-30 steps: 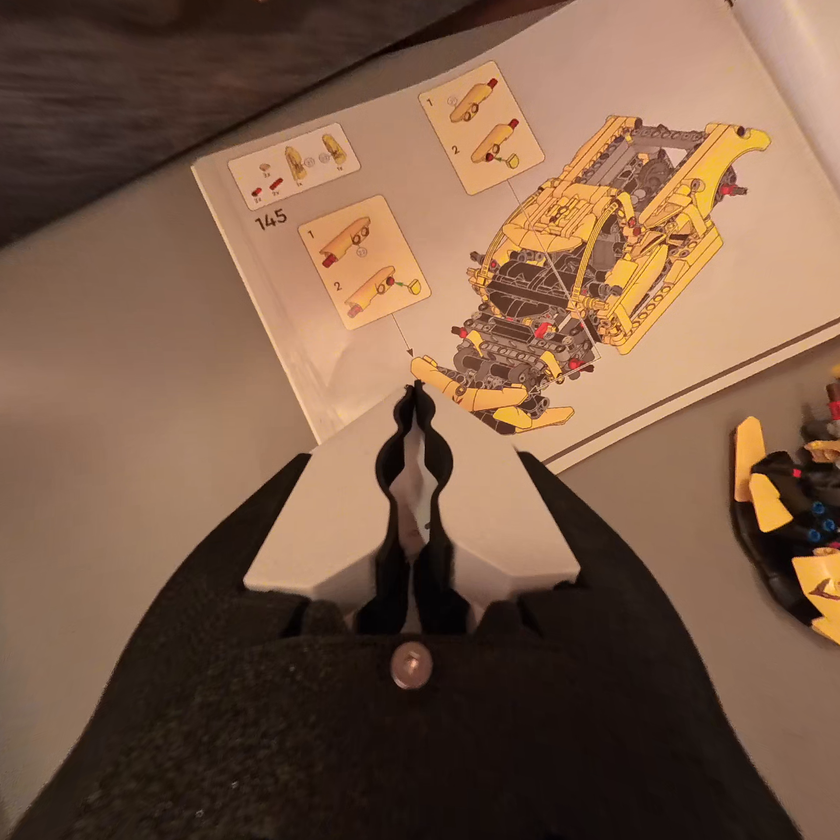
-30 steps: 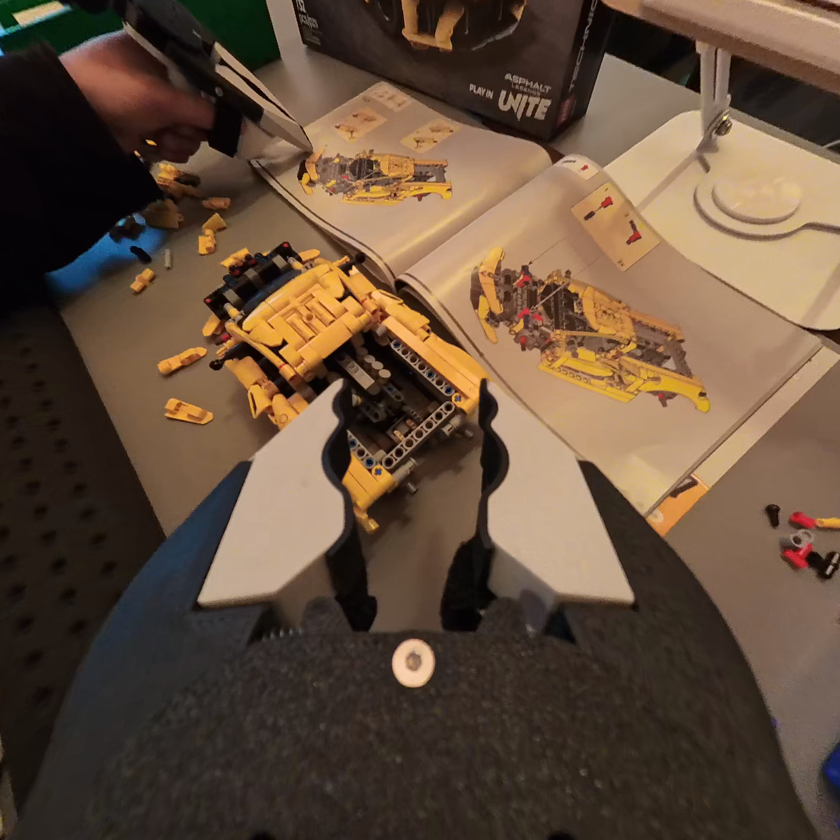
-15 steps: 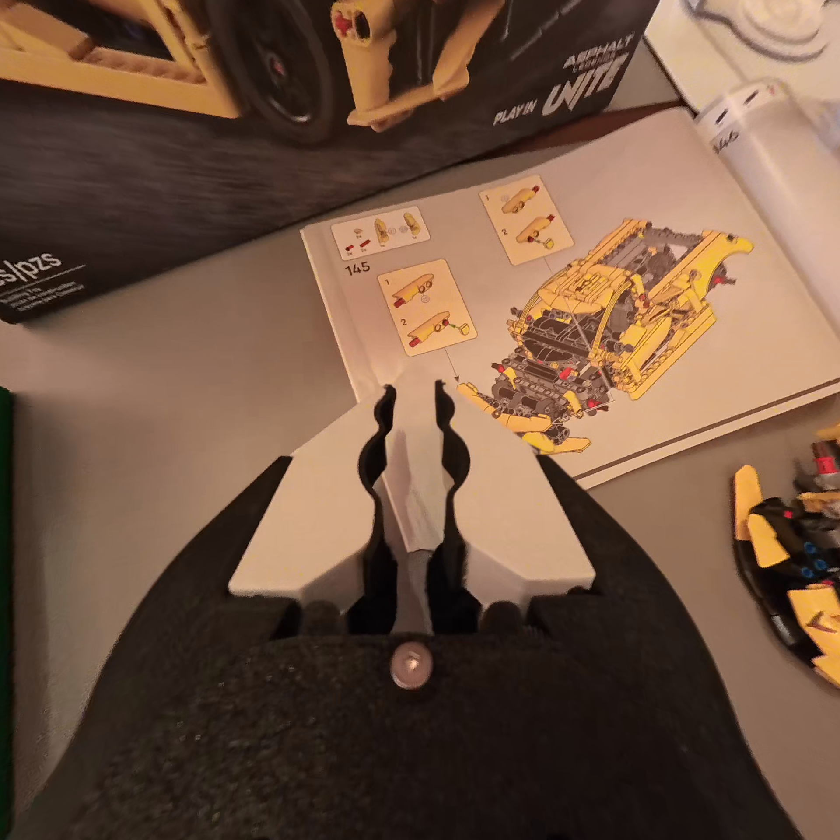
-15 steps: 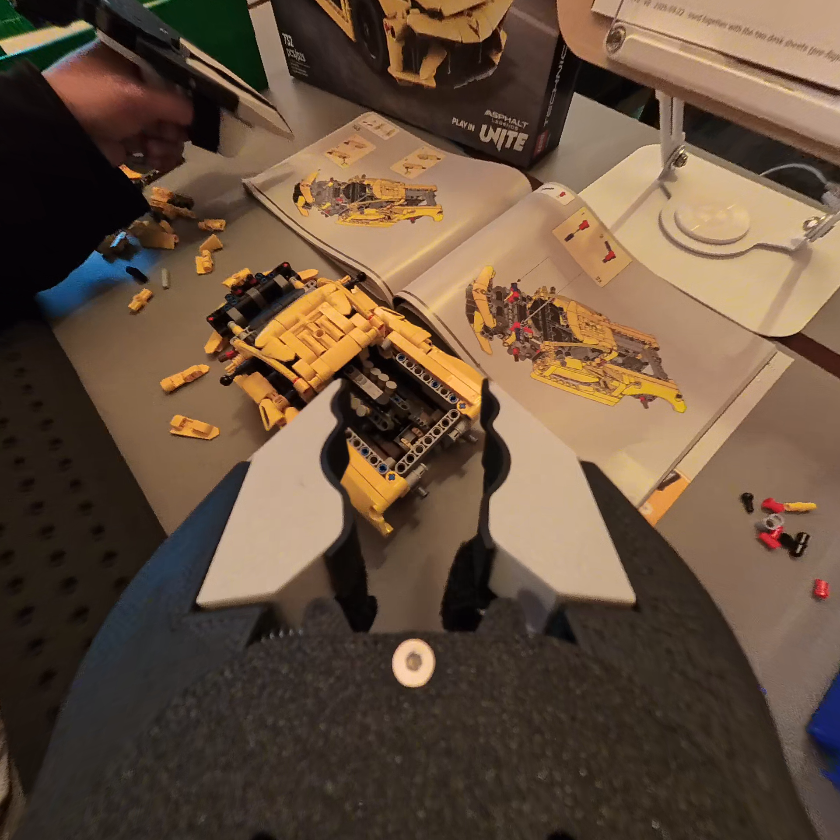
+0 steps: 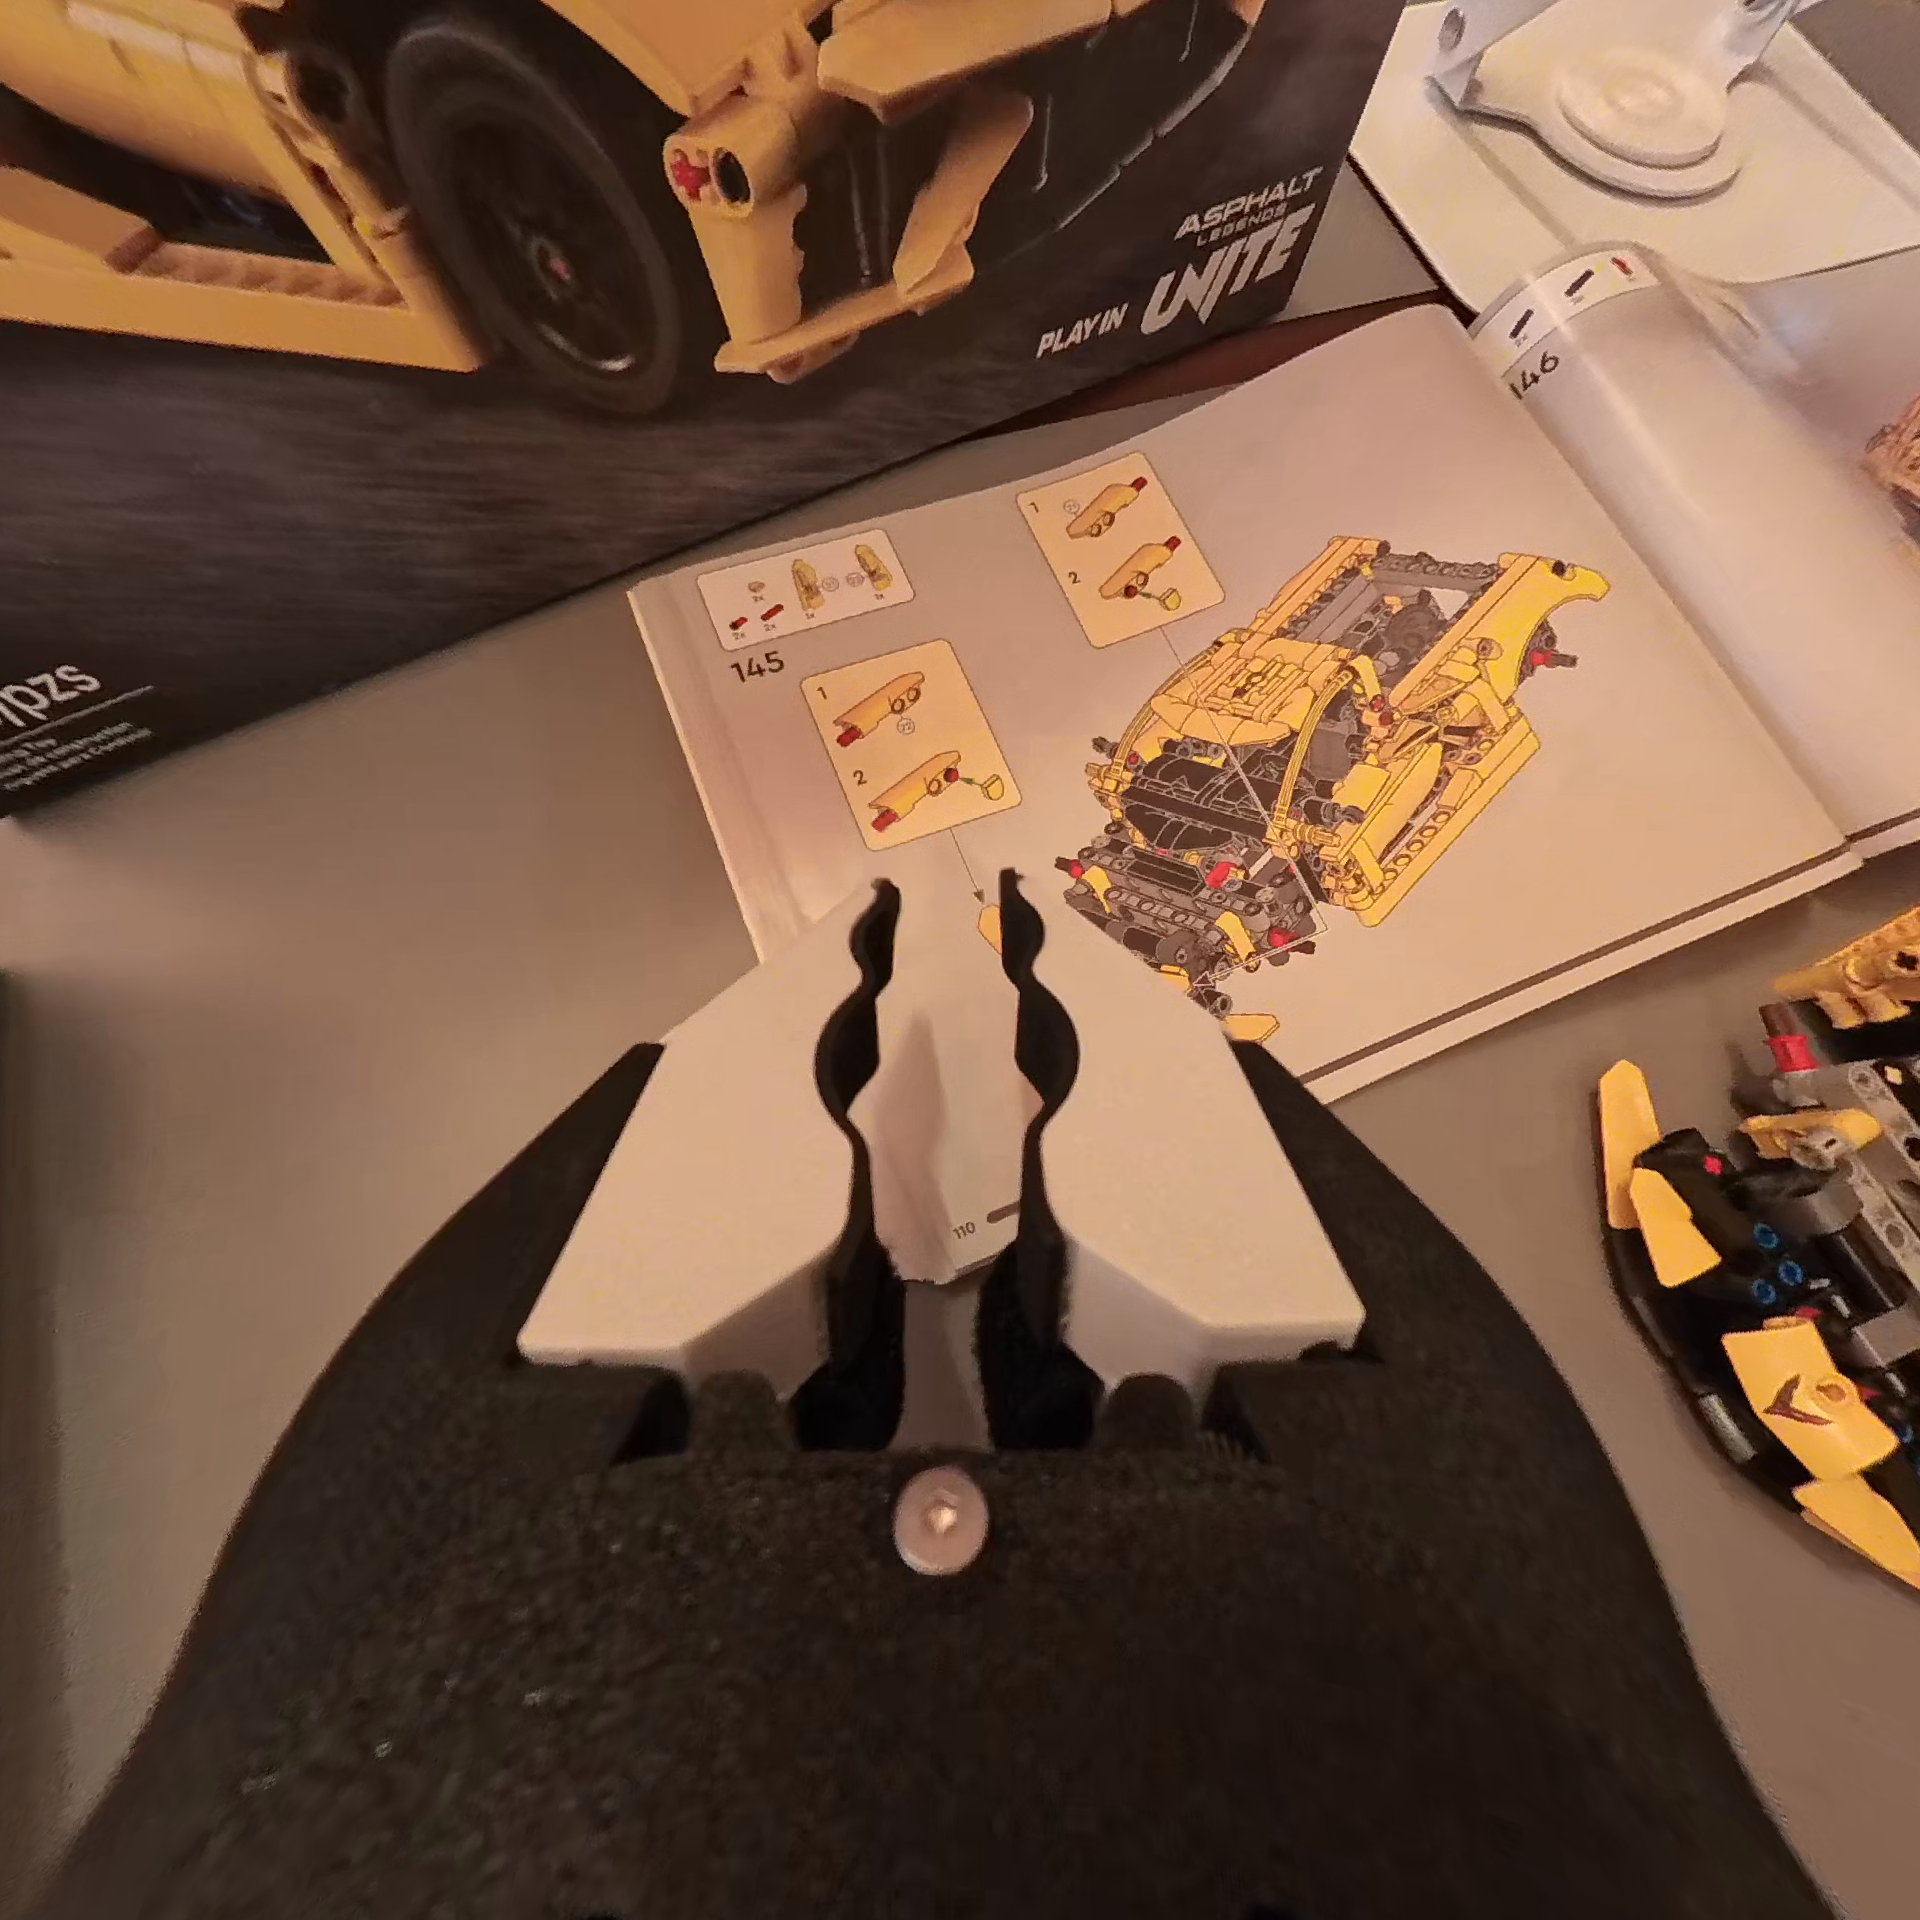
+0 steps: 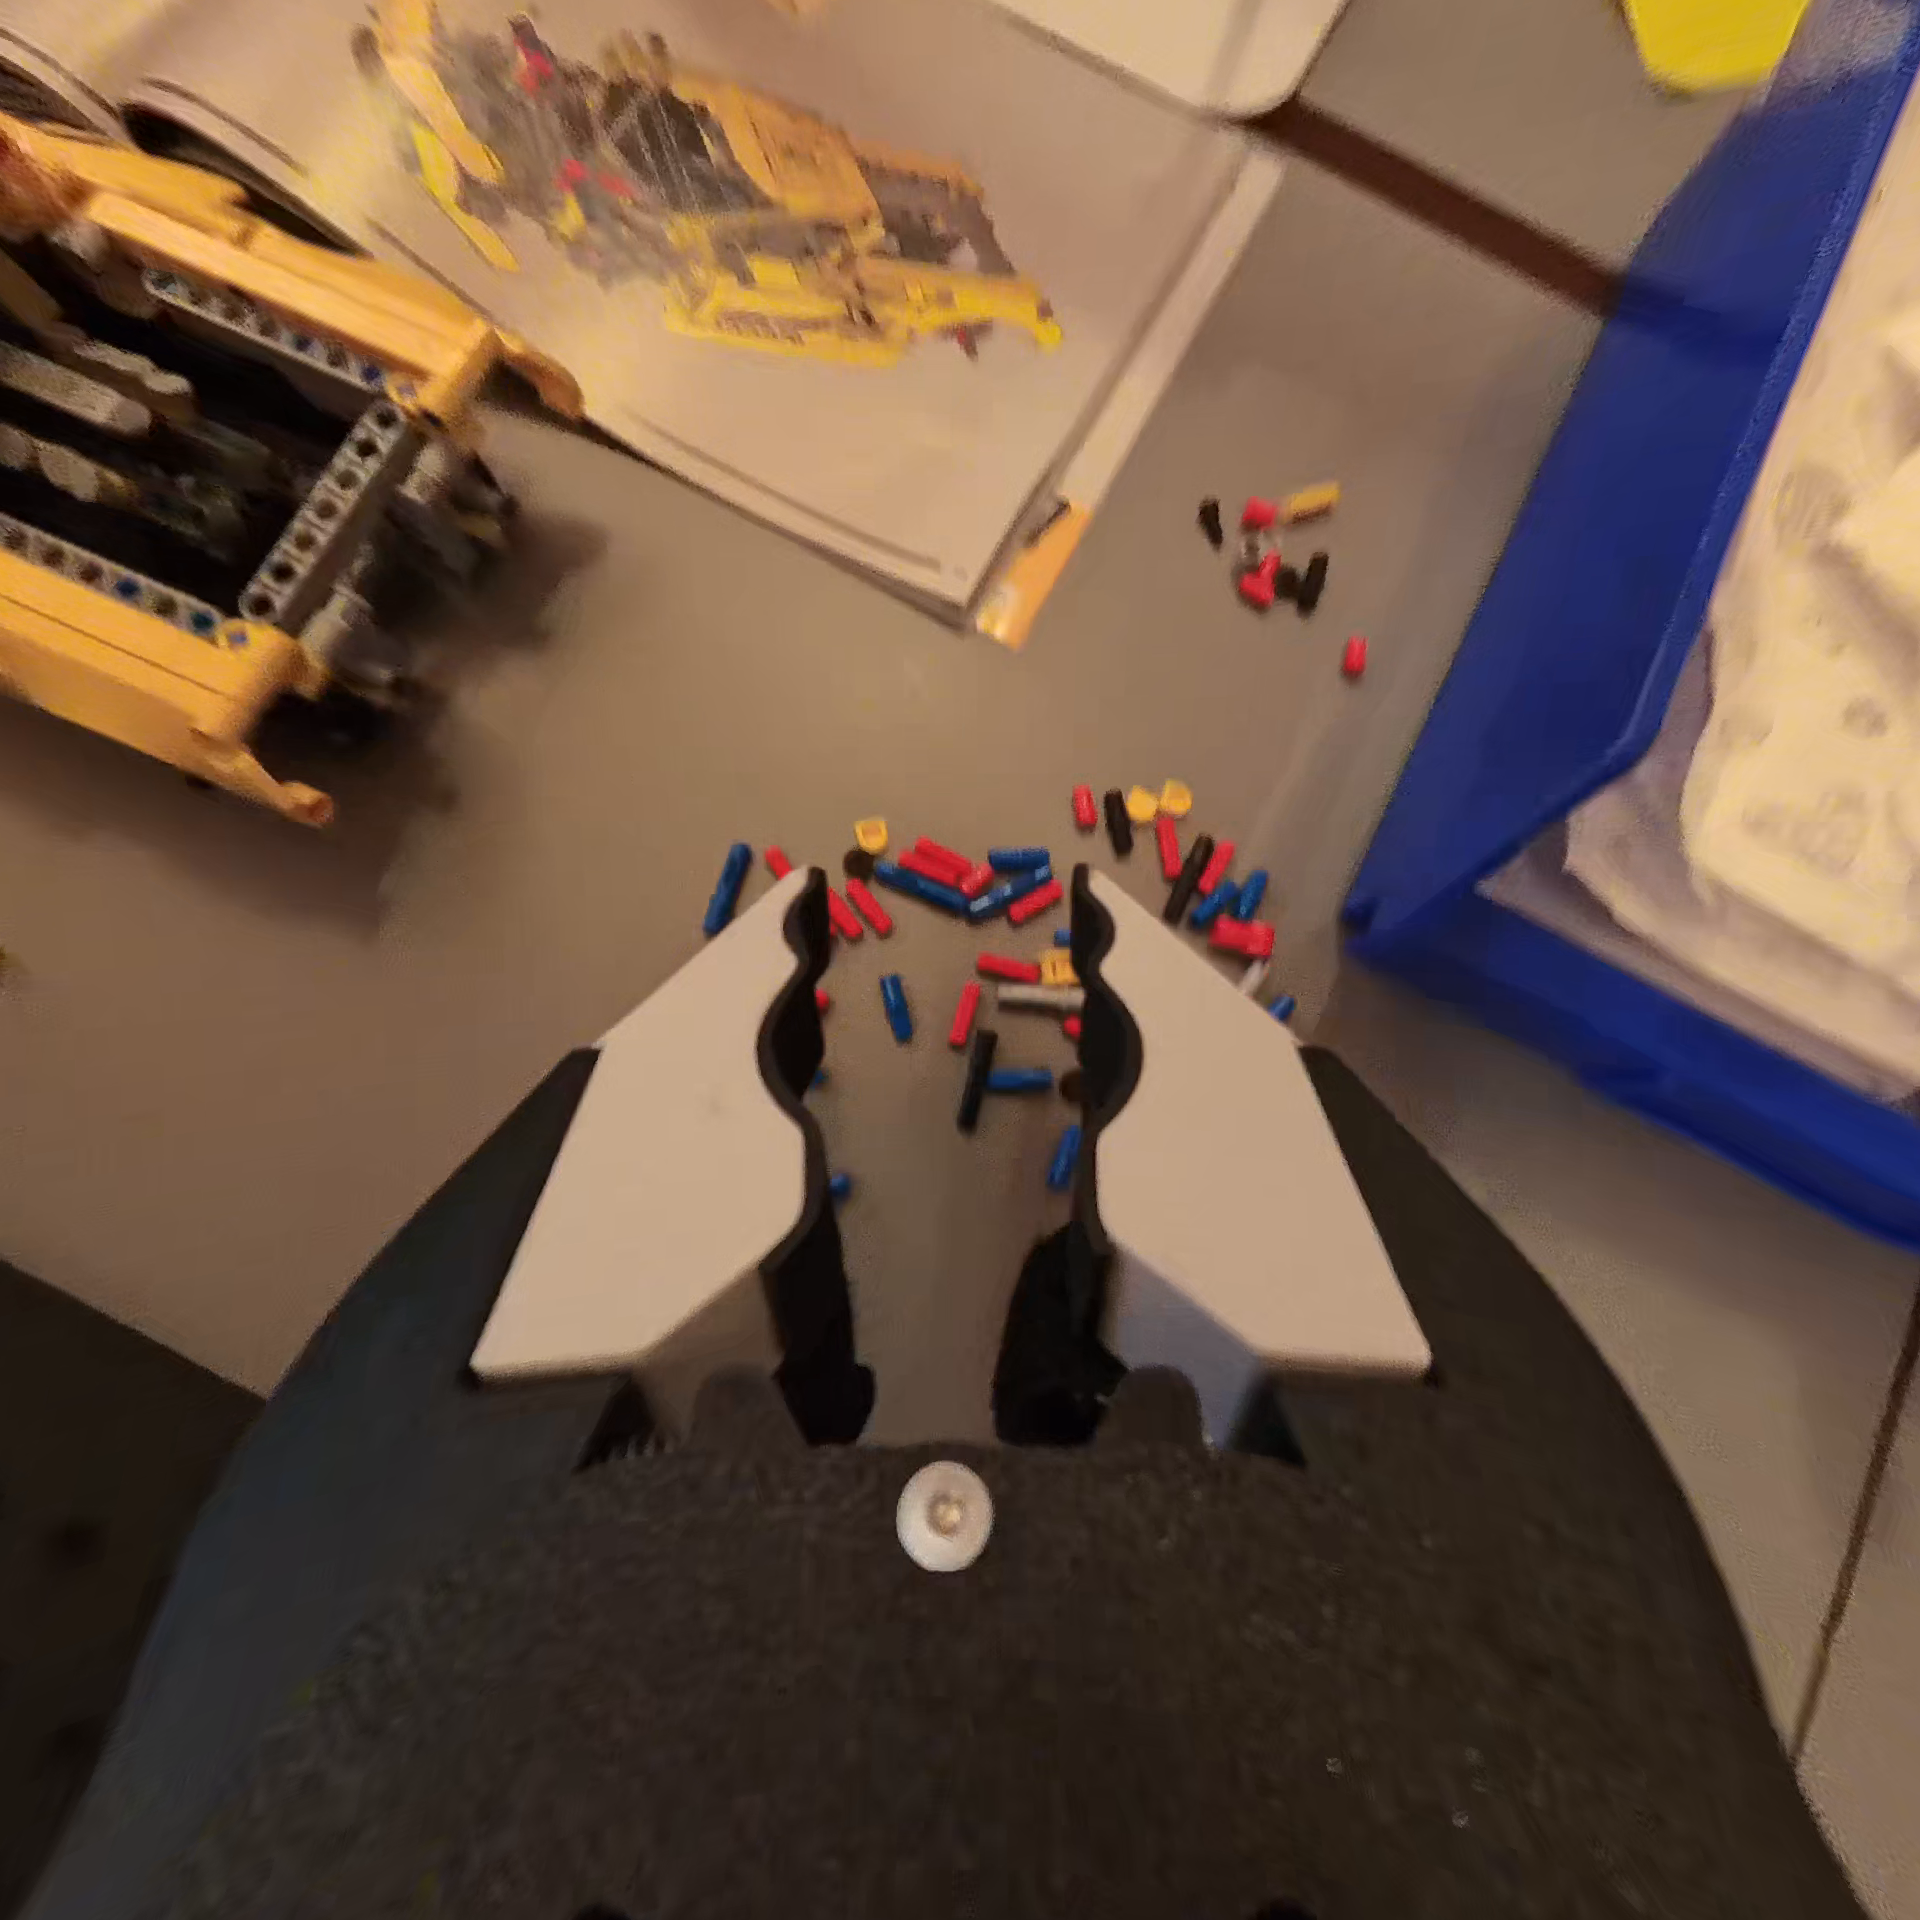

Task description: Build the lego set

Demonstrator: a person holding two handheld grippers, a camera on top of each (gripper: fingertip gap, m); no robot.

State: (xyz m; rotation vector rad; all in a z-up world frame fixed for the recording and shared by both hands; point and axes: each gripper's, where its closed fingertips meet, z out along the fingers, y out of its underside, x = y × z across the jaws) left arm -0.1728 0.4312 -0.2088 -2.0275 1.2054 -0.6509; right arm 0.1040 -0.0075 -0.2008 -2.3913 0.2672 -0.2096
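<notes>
Right wrist view: small pins scattered on the tabletop just beyond the spread, empty right tongs.
One pin should be singled out and pinched squarely; the car model lies far left. Left tongs, parted and empty, are held over the manual.
</notes>
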